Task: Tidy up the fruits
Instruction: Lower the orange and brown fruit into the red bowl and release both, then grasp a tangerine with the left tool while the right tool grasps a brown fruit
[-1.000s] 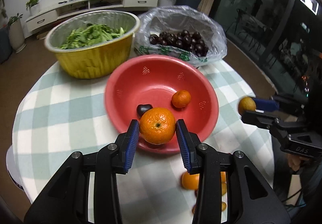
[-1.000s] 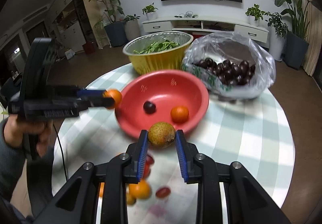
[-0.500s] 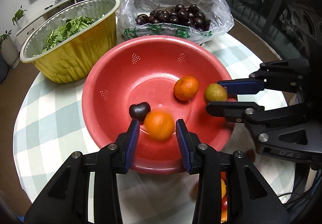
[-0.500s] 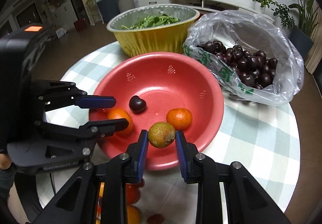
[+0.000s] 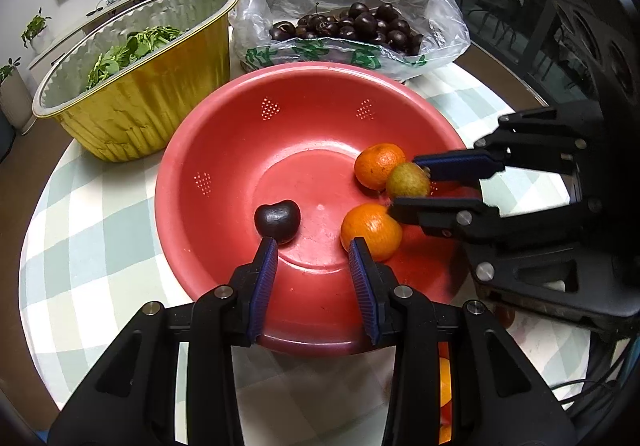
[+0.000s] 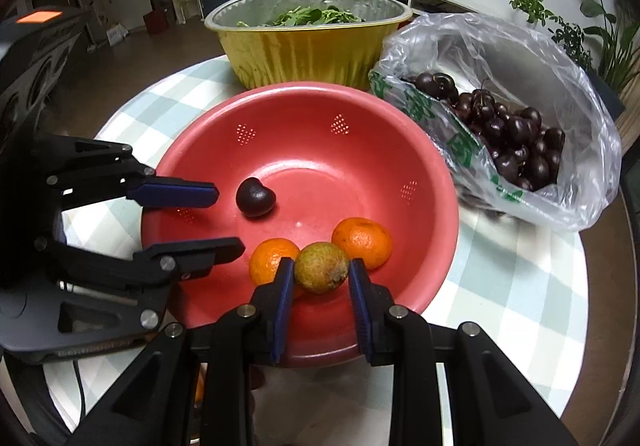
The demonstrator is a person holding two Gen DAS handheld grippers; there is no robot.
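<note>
The fruits sit in a red bowl [image 5: 224, 149] with small patches of drain holes in its wall, standing on a round tabletop [image 5: 92, 230] under a pale green-and-white check cloth. On the bowl's floor lie a dark, glossy, heart-shaped cherry [image 5: 277, 221] and two bright orange mandarins with dimpled skin – one nearer the left tool [image 5: 371, 230], one farther back [image 5: 379, 165].

The right tool [image 6: 319, 273] pinches a small round yellow-green fruit [image 6: 321, 267] with brownish speckles, holding it low inside the bowl between the two mandarins and touching or nearly touching both. The left tool [image 5: 313, 246] has its blue pads parted with nothing between them; its tips hang over the bowl's floor, the left pad just at the cherry, the right pad beside the nearer mandarin.

Behind the bowl stand a gold foil container [image 5: 152, 113] of leafy greens and a clear plastic bag [image 5: 432, 13] heaped with dark cherries – the bag's printed green lettering is too crumpled to read.

More fruit lies on the cloth below the bowl's near rim, but the tool bodies cover most of it: only orange slivers [image 5: 444, 386] show in the left wrist view. Whether the yellow-green fruit rests on the bowl or hangs clear cannot be told.
</note>
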